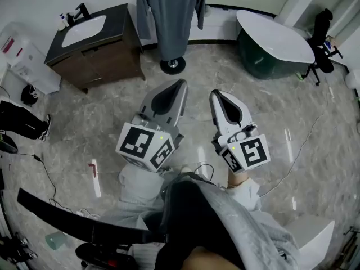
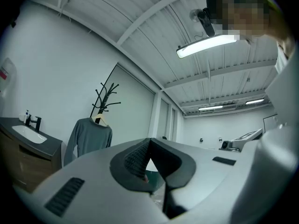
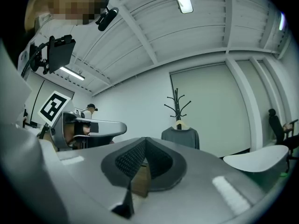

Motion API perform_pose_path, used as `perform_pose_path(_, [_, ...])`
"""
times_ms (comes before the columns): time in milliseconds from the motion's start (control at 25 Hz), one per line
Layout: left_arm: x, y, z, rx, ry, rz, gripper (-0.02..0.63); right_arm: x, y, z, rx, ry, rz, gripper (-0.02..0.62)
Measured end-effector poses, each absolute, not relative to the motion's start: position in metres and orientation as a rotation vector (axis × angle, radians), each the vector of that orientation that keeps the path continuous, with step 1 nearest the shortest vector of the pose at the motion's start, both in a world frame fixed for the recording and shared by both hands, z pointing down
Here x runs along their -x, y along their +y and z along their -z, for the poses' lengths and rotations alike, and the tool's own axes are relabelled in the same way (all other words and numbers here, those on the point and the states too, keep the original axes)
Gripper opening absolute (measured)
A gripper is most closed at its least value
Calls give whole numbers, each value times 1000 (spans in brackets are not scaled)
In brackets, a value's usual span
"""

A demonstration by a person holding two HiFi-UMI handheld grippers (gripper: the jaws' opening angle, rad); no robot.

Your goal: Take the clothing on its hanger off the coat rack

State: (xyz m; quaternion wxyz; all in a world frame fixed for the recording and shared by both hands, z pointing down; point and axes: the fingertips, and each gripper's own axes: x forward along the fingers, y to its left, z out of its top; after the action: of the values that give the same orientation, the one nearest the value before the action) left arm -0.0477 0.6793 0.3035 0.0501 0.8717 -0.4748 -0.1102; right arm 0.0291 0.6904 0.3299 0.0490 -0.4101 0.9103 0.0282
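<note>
Grey hooded clothing (image 1: 236, 229) worn by the person fills the near edge of the head view, and both grippers are held out beyond it over the grey marbled floor (image 1: 101, 122). The left gripper (image 1: 180, 84) and the right gripper (image 1: 216, 94) are each carried with jaws pressed together on nothing. This is confirmed in the gripper views, where the ribbed pads meet along one line.

The grey long-sleeved sweater (image 1: 169, 16) hangs at the far side of the scene, well apart from both grippers. It is located between the dark wooden vanity with a white basin (image 1: 95, 44) on the left and the white-rimmed dark green bathtub (image 1: 270, 44) on the right.

In the head view only its body, sleeves and hem are shown, above the round base of the black coat rack (image 1: 172, 65); its top is cut off by the frame edge. The pale wooden hanger (image 3: 179, 124) and the branched top of the rack are shown only in the gripper views. There the long axis of the sweater is seen to run vertically: neck up at the hanger, hem down, one sleeve hanging at each side, broad face turned toward the grippers.
</note>
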Motion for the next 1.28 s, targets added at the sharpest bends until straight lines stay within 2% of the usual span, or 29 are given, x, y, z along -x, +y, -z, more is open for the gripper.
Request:
perform_pose_path(280, [42, 657, -312, -2609, -1494, 327, 5, -50, 670, -334, 1271, 2771, -70, 2])
perform_pose_path(520, [64, 606, -331, -2544, -1590, 301, 5, -67, 623, -356, 1331, 2778, -39, 2])
perform_pose_path(720, [82, 521, -337, -2516, -1626, 298, 5, -64, 538, -365, 1336, 2777, 5, 2])
perform_pose_path(1040, [98, 365, -304, -2621, -1564, 354, 5, -6, 383, -335, 1248, 2799, -61, 2])
perform_pose_path(1280, [105, 265, -314, -2605, -1540, 307, 5, -9, 284, -342, 1287, 2780, -15, 2])
